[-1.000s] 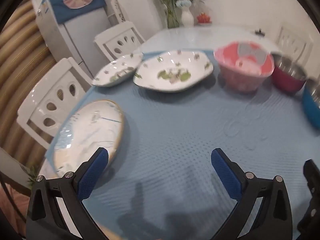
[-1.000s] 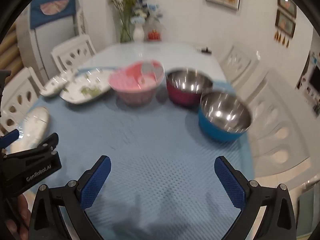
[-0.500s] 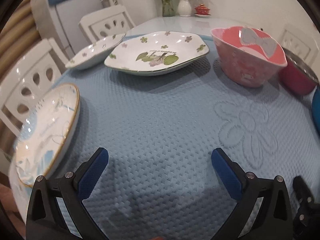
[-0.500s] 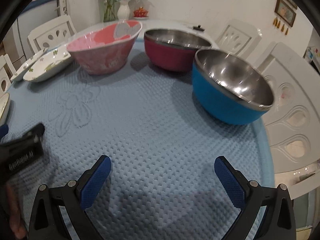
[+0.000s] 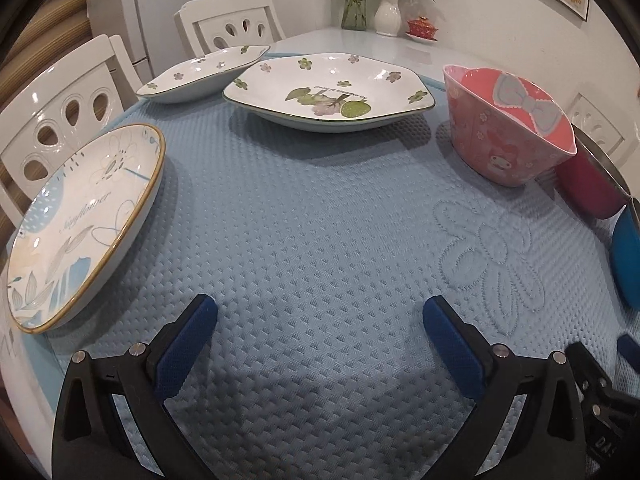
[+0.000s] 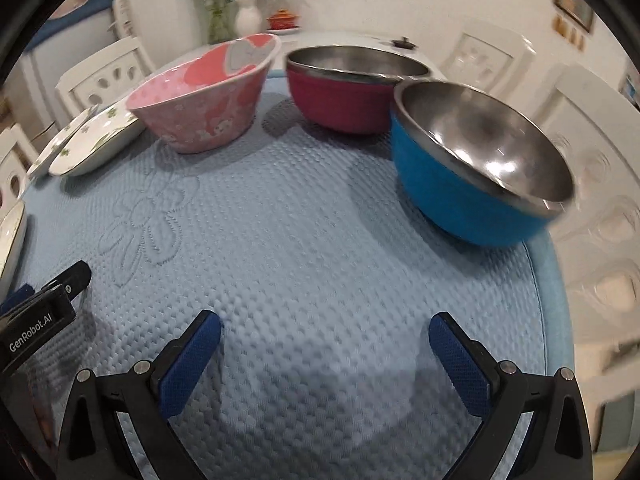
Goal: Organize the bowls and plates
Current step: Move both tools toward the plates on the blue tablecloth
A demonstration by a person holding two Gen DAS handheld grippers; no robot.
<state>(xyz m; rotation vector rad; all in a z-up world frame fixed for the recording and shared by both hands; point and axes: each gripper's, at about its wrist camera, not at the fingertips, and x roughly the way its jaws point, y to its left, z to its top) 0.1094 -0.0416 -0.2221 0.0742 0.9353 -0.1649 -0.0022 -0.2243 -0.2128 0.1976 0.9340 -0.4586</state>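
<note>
Plates on one side of the blue mat (image 5: 320,240), bowls on the other, nothing stacked yet. Taking the embossed flower (image 5: 492,256) stitched into the mat as the anchor: gold-rimmed plate (image 5: 80,220) well off to its left at the mat's edge, big green-leaf plate (image 5: 328,92) beyond it and left, smaller flowered plate (image 5: 204,74) just past that one and nearly touching it. Pink bowl (image 6: 204,96) right behind the flower, red bowl (image 6: 344,92) to the right of the pink, blue bowl (image 6: 476,168) further right and nearer, almost at the mat's right edge, close to the red bowl if not touching it. Left gripper (image 5: 320,316) and right gripper (image 6: 324,328) both low over bare mat on the near side of the flower, jaws wide apart, nothing between them. Looks like the very start, so probably 3 plates to nest and 3 bowls to nest. Handling guesses: the plates look like glazed ceramic, so heavy-ish, slick and chip-prone; best pinched at the rim with one pad under the lip, and set down flat rather than dropped. The 2 steel-lined bowls look stiff and fairly light, shiny inside so maybe slippery; a rim pinch, one finger in and one out, seems the way. Pink one looks like melamine, light and forgiving, though the flared wall could let it tilt in a rim grip.
</note>
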